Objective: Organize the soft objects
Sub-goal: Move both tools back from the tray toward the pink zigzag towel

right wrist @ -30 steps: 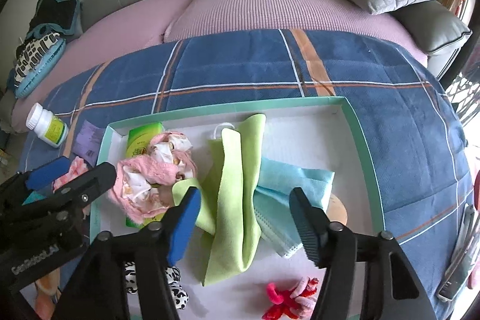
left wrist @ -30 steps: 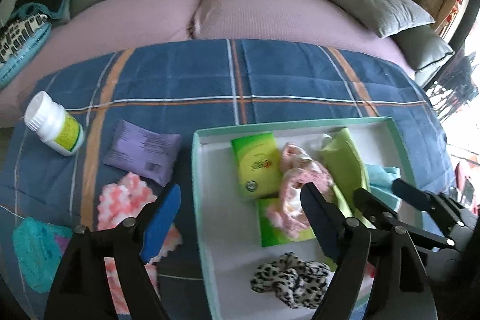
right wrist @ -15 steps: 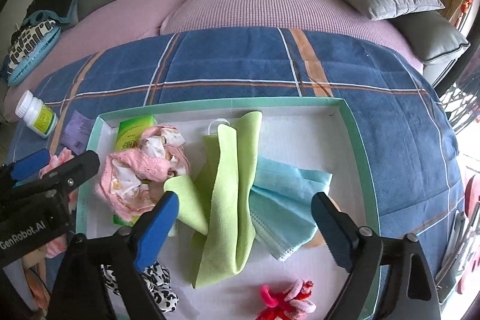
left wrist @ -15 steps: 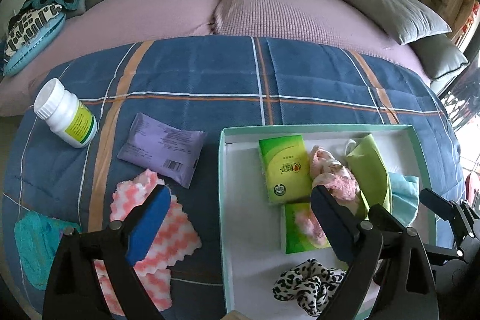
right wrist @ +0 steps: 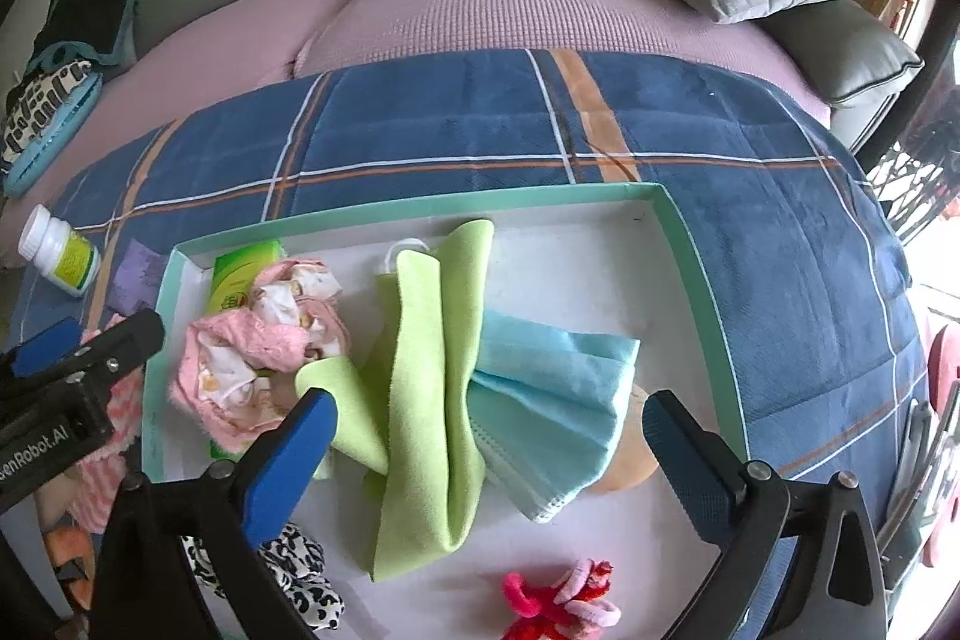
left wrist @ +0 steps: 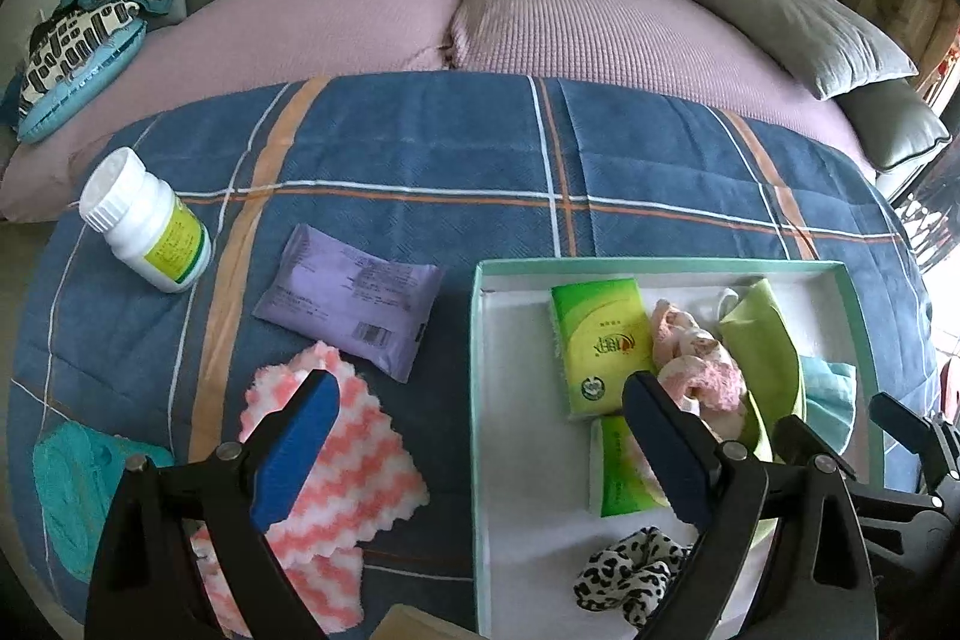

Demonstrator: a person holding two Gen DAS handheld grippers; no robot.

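Hovering with both grippers, left (left wrist: 480,451) spread and empty, right (right wrist: 489,451) opening over the green cloth (right wrist: 432,400) in the tray (right wrist: 690,244), we see the pink cloth (left wrist: 330,466) outside the tray only leftward.

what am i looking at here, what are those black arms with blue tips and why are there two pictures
Each picture comes from a camera on a hand-held two-finger gripper, looking along its blue-padded fingers. The left gripper is open over the blue plaid blanket, above a pink-and-white zigzag cloth. The right gripper is opening with nothing pressed between its pads, above the white tray with a teal rim, over a lime green cloth and a light blue face mask. Neither holds anything.
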